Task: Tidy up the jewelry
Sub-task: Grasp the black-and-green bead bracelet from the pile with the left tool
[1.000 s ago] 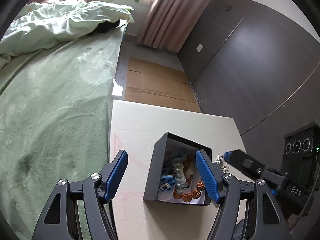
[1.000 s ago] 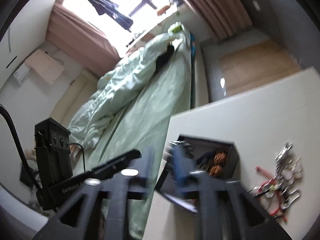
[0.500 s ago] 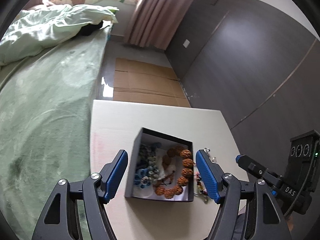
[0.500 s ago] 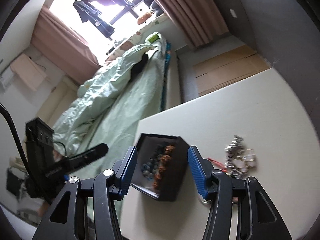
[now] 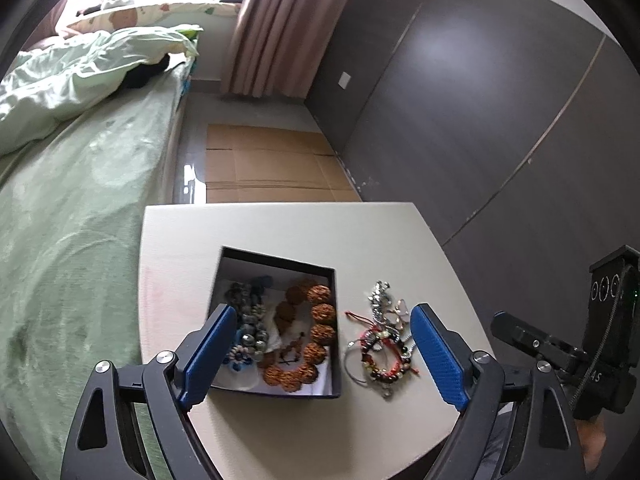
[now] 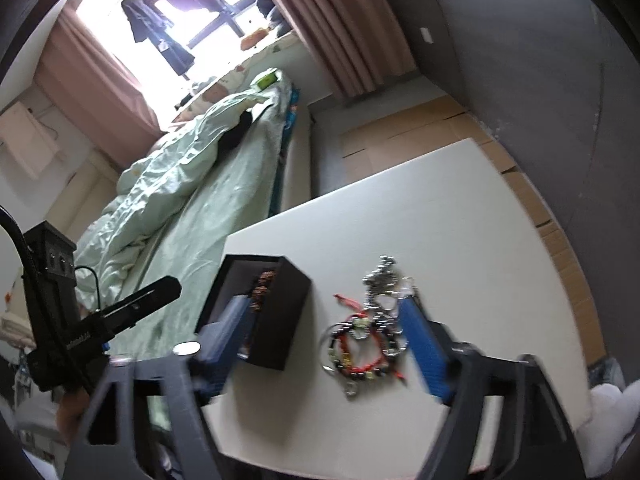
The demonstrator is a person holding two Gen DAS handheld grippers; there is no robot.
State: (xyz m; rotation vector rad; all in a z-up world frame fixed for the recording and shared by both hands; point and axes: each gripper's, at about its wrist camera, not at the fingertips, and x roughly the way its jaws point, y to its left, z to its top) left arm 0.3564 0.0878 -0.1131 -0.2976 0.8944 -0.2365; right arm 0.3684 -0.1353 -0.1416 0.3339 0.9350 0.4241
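Note:
An open black box [image 5: 276,390] sits on the white table [image 5: 280,224]. It holds a brown bead bracelet [image 5: 320,312] and blue-grey beads [image 5: 248,316]. Right of it lies a tangled pile of jewelry [image 5: 382,344] with red cords and silver chains. My left gripper [image 5: 322,316] hovers over the box's right side, its jaws opening and nothing gripped. In the right wrist view my right gripper [image 6: 320,308] hangs above the box [image 6: 280,320] and the pile [image 6: 368,336]; its jaws are opening and grip nothing.
A bed with a green blanket [image 5: 72,208] runs along the table's left edge. Flattened cardboard [image 5: 264,164] covers the floor beyond the table, and dark wall panels [image 5: 480,120] stand on the right. The right gripper's body [image 5: 560,356] shows at the left view's right edge.
Both pairs of jaws have spread wider. The two views have swung right, so the box has slid leftward in them and the jewelry pile now lies between the fingers.

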